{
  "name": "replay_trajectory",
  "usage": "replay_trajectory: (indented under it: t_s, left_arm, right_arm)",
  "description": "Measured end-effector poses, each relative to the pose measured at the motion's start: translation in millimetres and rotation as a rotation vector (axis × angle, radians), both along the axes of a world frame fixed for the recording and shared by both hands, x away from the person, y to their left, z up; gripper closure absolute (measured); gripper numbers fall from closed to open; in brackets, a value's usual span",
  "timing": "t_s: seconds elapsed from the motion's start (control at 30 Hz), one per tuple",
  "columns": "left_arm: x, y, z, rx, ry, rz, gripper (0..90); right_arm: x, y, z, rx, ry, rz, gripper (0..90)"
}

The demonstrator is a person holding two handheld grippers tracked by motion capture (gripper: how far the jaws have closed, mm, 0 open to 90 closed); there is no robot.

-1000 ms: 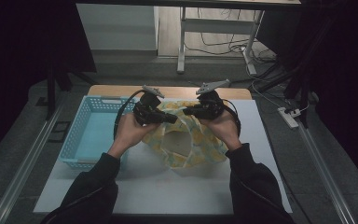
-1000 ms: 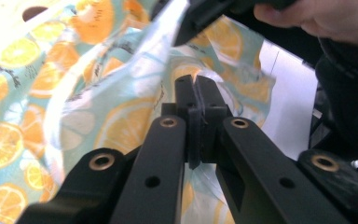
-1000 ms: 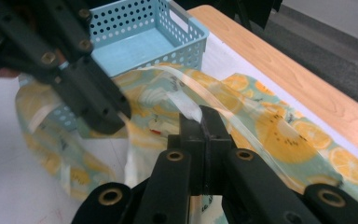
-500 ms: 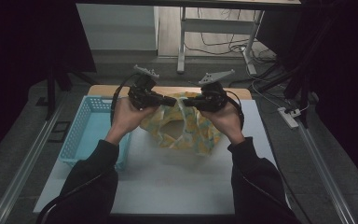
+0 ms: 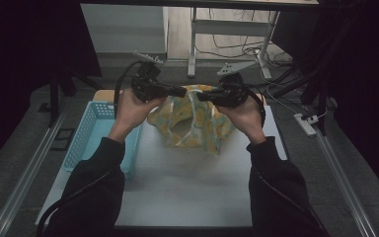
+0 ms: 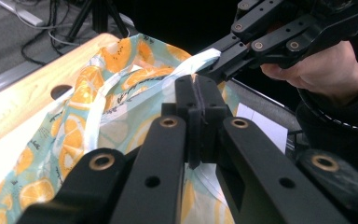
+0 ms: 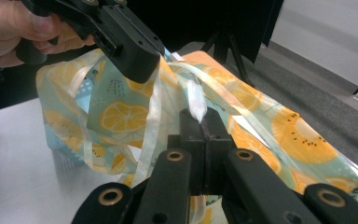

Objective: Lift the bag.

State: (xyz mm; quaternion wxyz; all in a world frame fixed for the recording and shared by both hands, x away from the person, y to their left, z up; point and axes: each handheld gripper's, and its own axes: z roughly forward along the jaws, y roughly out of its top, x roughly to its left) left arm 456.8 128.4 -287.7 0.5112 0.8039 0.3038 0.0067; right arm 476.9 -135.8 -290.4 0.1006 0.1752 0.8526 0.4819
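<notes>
Orange-slice printed cloth (image 5: 193,124) hangs between our two grippers above the white table (image 5: 187,187). The left gripper (image 5: 183,92) and right gripper (image 5: 200,96) are each clamped tight on its pale edging, probably to spread it for folding. A blue basket (image 5: 90,132) waits left, and cables cross the dim floor (image 5: 227,47) beyond.

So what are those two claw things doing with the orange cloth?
A person holds a gripper in each hand. The left gripper and the right gripper are both shut on the white edging of an orange-print cloth, pinching it close together. The cloth hangs from them above the white table. A blue basket sits to the left.
</notes>
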Motion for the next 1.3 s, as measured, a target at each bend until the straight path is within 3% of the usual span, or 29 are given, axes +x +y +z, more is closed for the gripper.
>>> replay_trajectory:
  t_s: [0.53, 0.9, 1.07, 1.3]
  left_arm:
    - [-2.8, 11.3, 31.1, -0.054, -0.051, 0.036, 89.9]
    - [-4.2, 14.3, 48.6, -0.086, -0.092, 0.068, 89.9]
    - [-1.0, 13.5, 49.0, -0.085, -0.098, 0.093, 89.8]
    - [9.5, 15.3, 38.5, -0.081, -0.085, 0.119, 89.5]
  right_arm:
    - [-6.7, 0.3, 30.1, 0.026, -0.031, 0.000, 89.6]
    - [-11.9, -1.7, 52.2, 0.029, -0.077, -0.011, 89.6]
    - [-11.9, -1.1, 54.6, 0.023, -0.089, -0.020, 89.6]
    - [-6.5, 2.4, 43.8, -0.005, -0.085, -0.036, 89.5]
